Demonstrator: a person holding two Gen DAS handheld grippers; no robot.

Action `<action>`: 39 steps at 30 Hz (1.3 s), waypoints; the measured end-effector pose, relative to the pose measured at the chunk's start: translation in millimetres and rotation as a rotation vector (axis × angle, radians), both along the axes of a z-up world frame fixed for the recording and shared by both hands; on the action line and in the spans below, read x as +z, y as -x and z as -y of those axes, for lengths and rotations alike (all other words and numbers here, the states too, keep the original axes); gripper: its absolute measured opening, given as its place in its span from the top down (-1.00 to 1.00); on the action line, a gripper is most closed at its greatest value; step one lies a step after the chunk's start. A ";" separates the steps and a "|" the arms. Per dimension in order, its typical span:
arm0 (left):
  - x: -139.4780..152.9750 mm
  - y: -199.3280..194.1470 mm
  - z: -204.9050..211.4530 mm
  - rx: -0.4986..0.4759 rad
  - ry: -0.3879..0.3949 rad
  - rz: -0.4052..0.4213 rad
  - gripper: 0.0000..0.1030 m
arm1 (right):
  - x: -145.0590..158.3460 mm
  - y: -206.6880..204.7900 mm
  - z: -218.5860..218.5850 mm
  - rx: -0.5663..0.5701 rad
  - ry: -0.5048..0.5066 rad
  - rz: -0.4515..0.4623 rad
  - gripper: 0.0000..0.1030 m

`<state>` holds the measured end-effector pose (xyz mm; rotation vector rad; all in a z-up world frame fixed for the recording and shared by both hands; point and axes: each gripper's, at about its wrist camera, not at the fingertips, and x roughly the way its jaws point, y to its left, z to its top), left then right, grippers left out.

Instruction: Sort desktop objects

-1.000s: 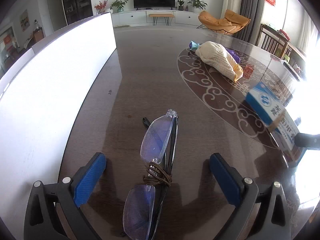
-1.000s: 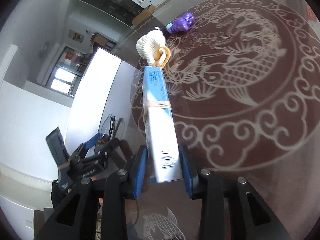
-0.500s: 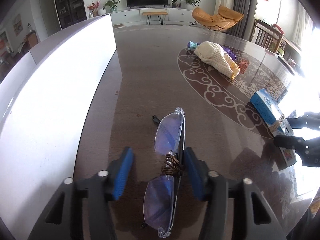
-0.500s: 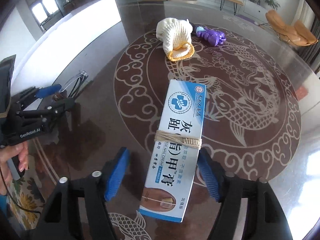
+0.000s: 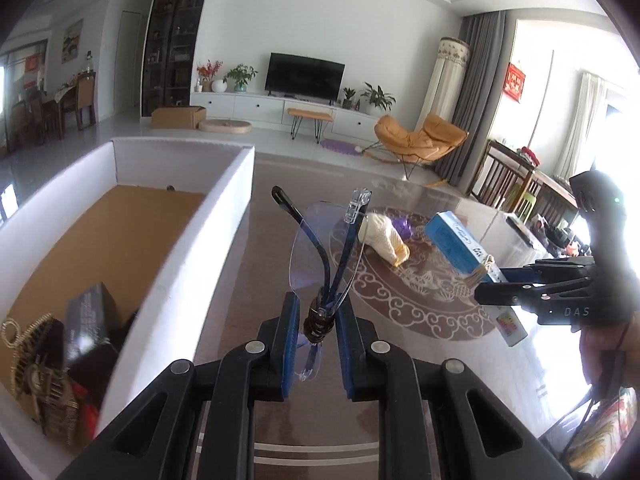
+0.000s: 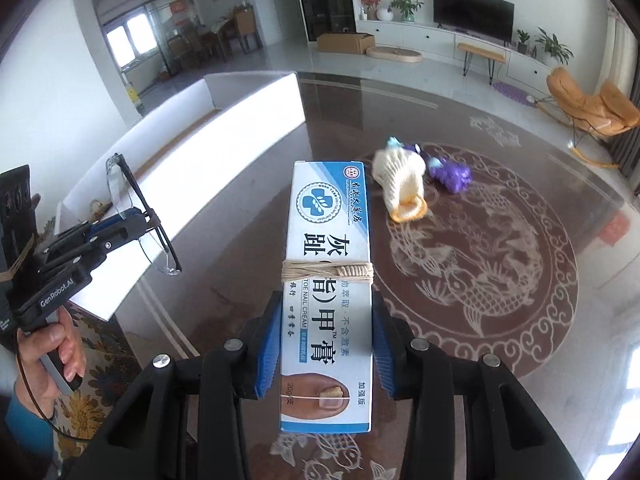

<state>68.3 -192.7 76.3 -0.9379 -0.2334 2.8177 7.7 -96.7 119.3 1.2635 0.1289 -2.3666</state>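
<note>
My left gripper point(image 5: 316, 344) is shut on a pair of folded rimless glasses point(image 5: 326, 256) bound with brown cord, held in the air beside the white box point(image 5: 176, 280). The glasses point(image 6: 132, 216) and left gripper point(image 6: 120, 232) also show in the right wrist view. My right gripper point(image 6: 326, 344) is shut on a blue and white nail cream box point(image 6: 328, 264) tied with twine, lifted above the dark table point(image 6: 520, 340). The cream box point(image 5: 460, 248) and the right gripper point(image 5: 496, 284) also show in the left wrist view.
The white box has a brown floor and holds a gold hair clip point(image 5: 36, 364) and a dark box point(image 5: 88, 320). A cream knitted glove point(image 6: 402, 180) and a purple toy point(image 6: 450, 170) lie on the table's round pattern.
Both grippers have closed on their objects and lifted them off the table. The left one now holds the glasses up beside the white box; the right one holds the cream box up.
</note>
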 end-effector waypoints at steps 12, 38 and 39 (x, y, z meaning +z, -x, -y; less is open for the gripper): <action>22.4 -6.7 183.0 0.336 0.036 0.082 0.66 | 57.4 10.2 249.1 0.345 0.214 -0.043 0.20; 37.7 -31.0 50.7 0.131 0.104 -0.056 -0.99 | -101.0 4.2 -20.0 -0.193 -0.193 -0.153 -0.99; 37.1 -28.7 30.6 0.086 0.109 -0.050 -1.00 | -101.7 2.7 -44.0 -0.229 -0.209 -0.146 -0.99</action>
